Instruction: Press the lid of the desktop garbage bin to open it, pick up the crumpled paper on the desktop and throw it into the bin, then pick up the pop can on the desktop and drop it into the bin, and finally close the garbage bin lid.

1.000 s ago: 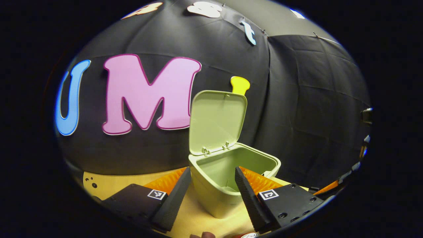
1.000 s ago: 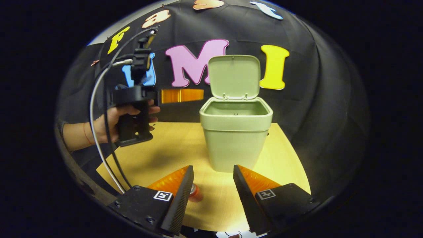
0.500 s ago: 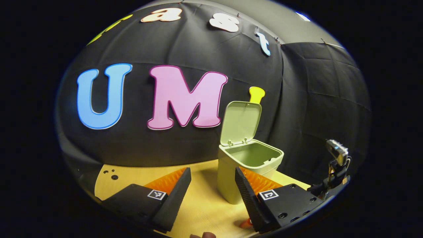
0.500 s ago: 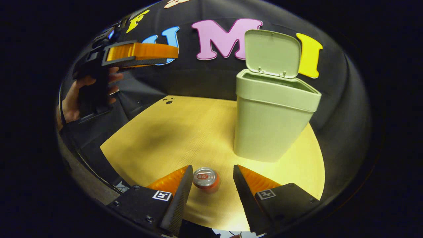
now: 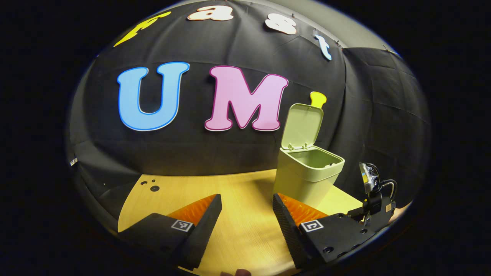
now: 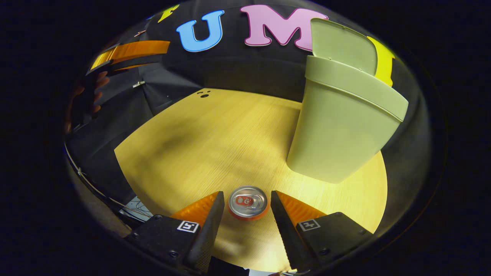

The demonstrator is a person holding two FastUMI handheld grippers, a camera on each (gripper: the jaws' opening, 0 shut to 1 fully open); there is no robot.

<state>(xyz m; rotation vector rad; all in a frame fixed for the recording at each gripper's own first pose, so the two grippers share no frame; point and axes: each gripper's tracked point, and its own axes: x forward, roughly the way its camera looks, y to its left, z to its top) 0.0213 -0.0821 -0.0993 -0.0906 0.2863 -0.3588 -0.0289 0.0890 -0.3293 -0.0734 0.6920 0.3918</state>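
Observation:
The pale green bin (image 5: 307, 174) stands on the wooden desktop (image 5: 238, 199) with its lid (image 5: 303, 124) swung up. My left gripper (image 5: 245, 214) is open and empty, held back and to the left of the bin. In the right gripper view the bin (image 6: 337, 130) rises at the right. A red pop can (image 6: 248, 202) stands upright on the desktop (image 6: 215, 142), seen from above with its silver top showing. My right gripper (image 6: 245, 218) hangs open over the can, which sits between its fingers (image 6: 209, 226) with a small gap on each side.
The right gripper's body and cable (image 5: 374, 193) show at the right edge of the left gripper view. The left gripper (image 6: 126, 53) and the hand (image 6: 90, 96) holding it show at the upper left of the right gripper view. Small holes (image 6: 203, 94) mark the desktop's far corner.
My left gripper has pulled back and left from the bin, which now looks smaller. My right gripper has tilted down and lowered over the can, now between its fingers.

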